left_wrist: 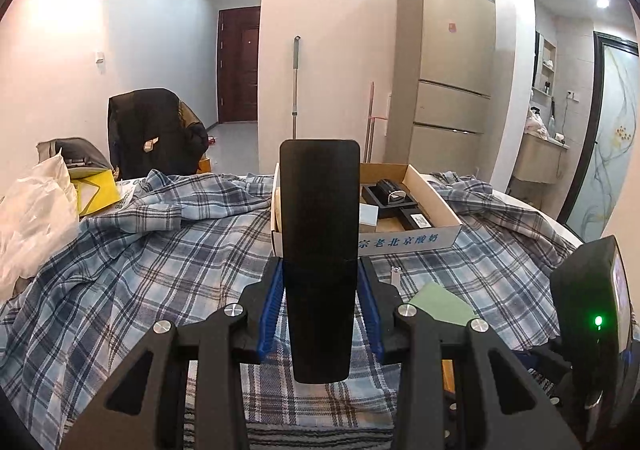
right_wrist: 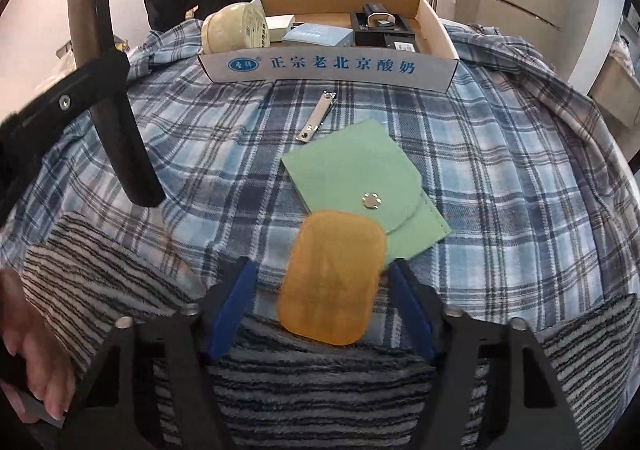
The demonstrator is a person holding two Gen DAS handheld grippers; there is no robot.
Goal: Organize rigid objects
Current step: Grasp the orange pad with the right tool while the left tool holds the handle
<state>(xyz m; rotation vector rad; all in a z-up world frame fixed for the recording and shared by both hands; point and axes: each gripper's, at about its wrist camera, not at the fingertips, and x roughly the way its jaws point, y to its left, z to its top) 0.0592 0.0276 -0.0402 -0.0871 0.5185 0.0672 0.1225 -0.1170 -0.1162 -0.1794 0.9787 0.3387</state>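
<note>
A: Status — how much have you sorted?
B: The cardboard box [right_wrist: 332, 68] at the top centre of the right wrist view already holds a cream jar [right_wrist: 234, 28], a pale blue box [right_wrist: 318, 36] and black cases [right_wrist: 380, 26]. So you're partway, as I judge it.
A: What's in your left gripper [left_wrist: 320, 306]?
B: It's clamped on a flat black slab [left_wrist: 319, 250], upright in the centre of the left view, with the box just behind it in the frame — not in yet.
A: Right gripper [right_wrist: 320, 306]?
B: Its fingers straddle an orange rounded pad [right_wrist: 332, 278] at lower centre; there's a gap on the left side, and I can't tell if you've gripped it.
A: Left on the plaid cloth [right_wrist: 500, 178]?
B: Nail clippers [right_wrist: 316, 116] just below the box front, and a green snap pouch [right_wrist: 360, 178] mid-frame, its corner under the orange pad — all still to go
</note>
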